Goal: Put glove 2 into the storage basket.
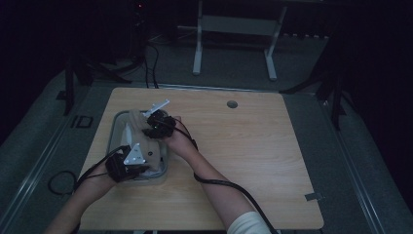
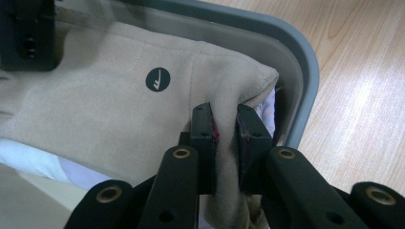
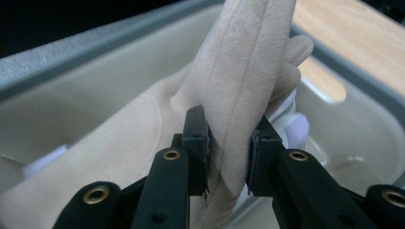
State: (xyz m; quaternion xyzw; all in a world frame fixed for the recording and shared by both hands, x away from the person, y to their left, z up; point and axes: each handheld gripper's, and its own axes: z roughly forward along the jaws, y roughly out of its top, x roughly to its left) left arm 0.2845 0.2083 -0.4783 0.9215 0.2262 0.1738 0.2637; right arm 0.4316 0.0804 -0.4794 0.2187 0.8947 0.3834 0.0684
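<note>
One mark noted: a small black round badge [image 2: 157, 79] bearing a white slanted-stroke logo, printed on the beige fabric glove [image 2: 110, 109] lying in the grey tray [image 2: 305, 71]. The logo contains no legible letters. No other text, numbers or labels can be read.

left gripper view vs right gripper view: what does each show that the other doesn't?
Left gripper view: a round black logo patch on the beige suede-like fabric glove, a stitched seam, and the left gripper closed on a fold near the glove's cuff end.

Right gripper view: the glove's finger tips standing up above the tray rim, and the right gripper closed on the finger part of the glove.

Both: the same beige glove, white fabric beneath it, the grey-rimmed clear plastic tray, and the light wooden table.
</note>
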